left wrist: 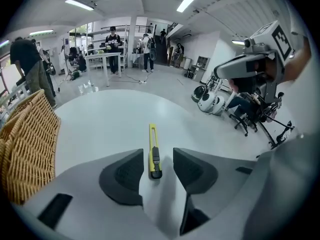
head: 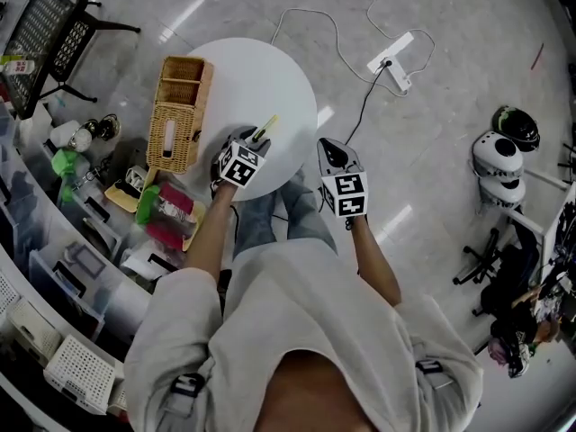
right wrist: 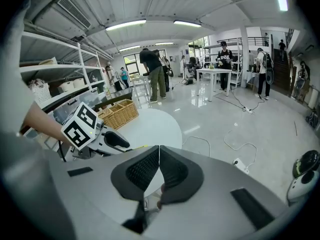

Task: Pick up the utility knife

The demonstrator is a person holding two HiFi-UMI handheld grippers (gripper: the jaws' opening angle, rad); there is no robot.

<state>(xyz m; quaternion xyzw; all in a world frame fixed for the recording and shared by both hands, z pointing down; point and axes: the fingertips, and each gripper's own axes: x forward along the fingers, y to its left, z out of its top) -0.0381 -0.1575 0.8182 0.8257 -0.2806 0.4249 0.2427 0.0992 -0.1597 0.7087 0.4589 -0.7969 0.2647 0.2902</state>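
A yellow utility knife (left wrist: 154,154) with a black slider lies flat on the round white table (left wrist: 110,119), pointing away from me. My left gripper (left wrist: 158,160) is low over the table. Its jaws stand open on either side of the knife's near black end, with a gap at each pad. In the head view the knife (head: 265,130) pokes out beyond the left gripper (head: 245,142). My right gripper (head: 331,151) hangs off the table's right edge over the floor. In its own view the right gripper (right wrist: 159,149) is shut with nothing between the pads.
A wicker basket (head: 180,111) stands on the table's left side, close to the left gripper. A power strip and cable (head: 392,61) lie on the floor beyond the table. Shelves and crates (head: 63,268) line the left. Helmets (head: 497,156) sit at the right.
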